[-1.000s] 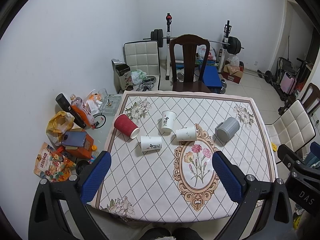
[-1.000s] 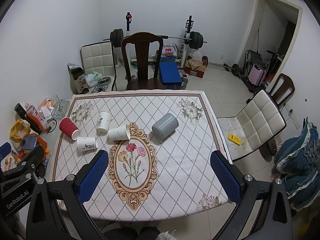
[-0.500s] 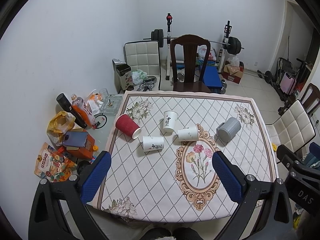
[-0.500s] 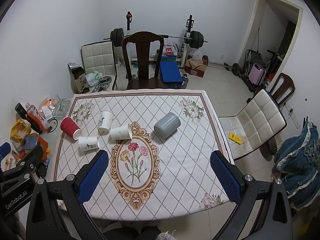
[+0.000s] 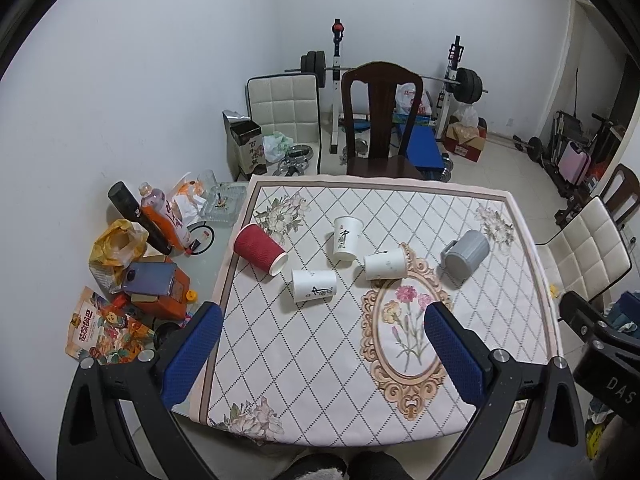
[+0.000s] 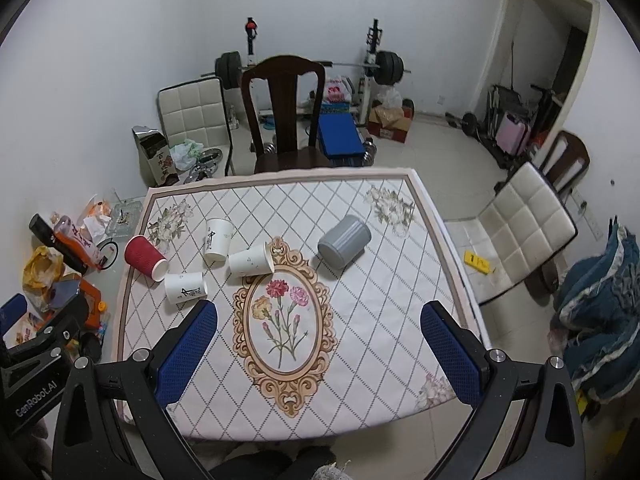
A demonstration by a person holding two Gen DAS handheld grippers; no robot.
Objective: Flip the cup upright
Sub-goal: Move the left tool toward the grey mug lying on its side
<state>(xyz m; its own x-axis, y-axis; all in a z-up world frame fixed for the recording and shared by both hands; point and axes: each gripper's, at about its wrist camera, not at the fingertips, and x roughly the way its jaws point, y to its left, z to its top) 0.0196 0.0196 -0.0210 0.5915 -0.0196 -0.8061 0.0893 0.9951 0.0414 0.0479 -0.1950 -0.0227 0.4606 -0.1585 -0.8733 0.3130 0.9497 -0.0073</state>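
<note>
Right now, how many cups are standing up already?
One white paper cup looks upright. Nothing is in hand: left gripper and right gripper are open above the table. The red ribbed cup, two more white cups and grey mug lie tipped.

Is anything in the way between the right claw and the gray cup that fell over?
Nothing visible blocks it. The gray mug lies on its side on the tablecloth, beyond the open right claw. Only bare cloth lies between them. The white paper cups sit off to the left.
</note>
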